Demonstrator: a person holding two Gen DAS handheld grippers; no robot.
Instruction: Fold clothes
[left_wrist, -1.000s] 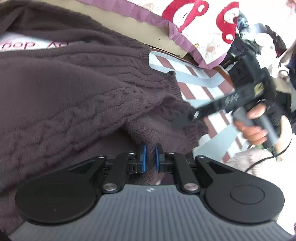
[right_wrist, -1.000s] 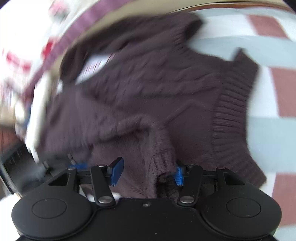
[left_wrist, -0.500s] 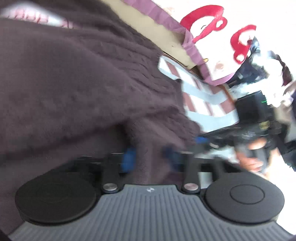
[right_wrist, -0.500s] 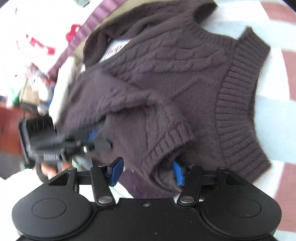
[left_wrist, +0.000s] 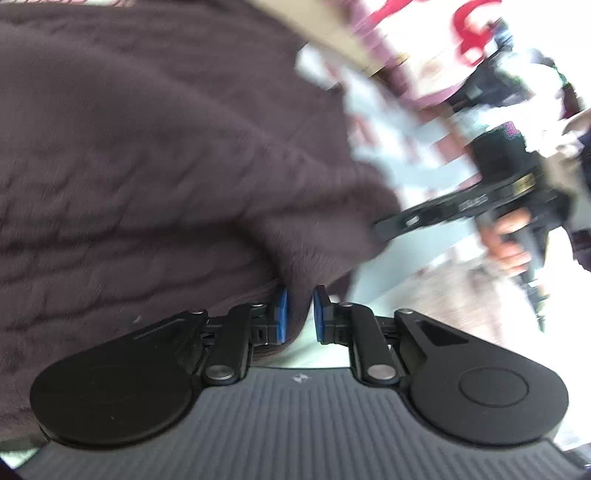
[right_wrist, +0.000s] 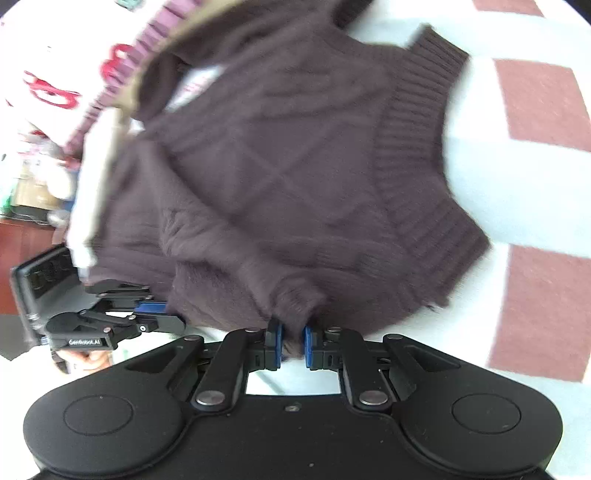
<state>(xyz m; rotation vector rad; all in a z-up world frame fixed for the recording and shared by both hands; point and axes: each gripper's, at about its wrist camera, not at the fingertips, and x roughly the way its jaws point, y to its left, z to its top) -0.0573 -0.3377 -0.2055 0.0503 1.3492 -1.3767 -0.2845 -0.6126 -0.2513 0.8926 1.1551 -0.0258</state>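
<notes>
pinching near edge of brown sweater (right_wrist: 280, 177) at two spots, likely to lift for fold. right gripper (right_wrist: 293, 347) jaws just closed, clamped on knit. left gripper (left_wrist: 298, 314) clamped on knit too. sweater lies on checked cloth (right_wrist: 535, 206).

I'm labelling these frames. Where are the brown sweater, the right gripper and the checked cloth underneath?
brown sweater (right_wrist: 280, 155): right wrist view, middle of its knit body.
right gripper (right_wrist: 292, 343): right wrist view, between its blue fingertips.
checked cloth (right_wrist: 535, 103): right wrist view, a red square.

Fuzzy cable-knit sweater (right_wrist: 295, 177), ribbed hem
</notes>
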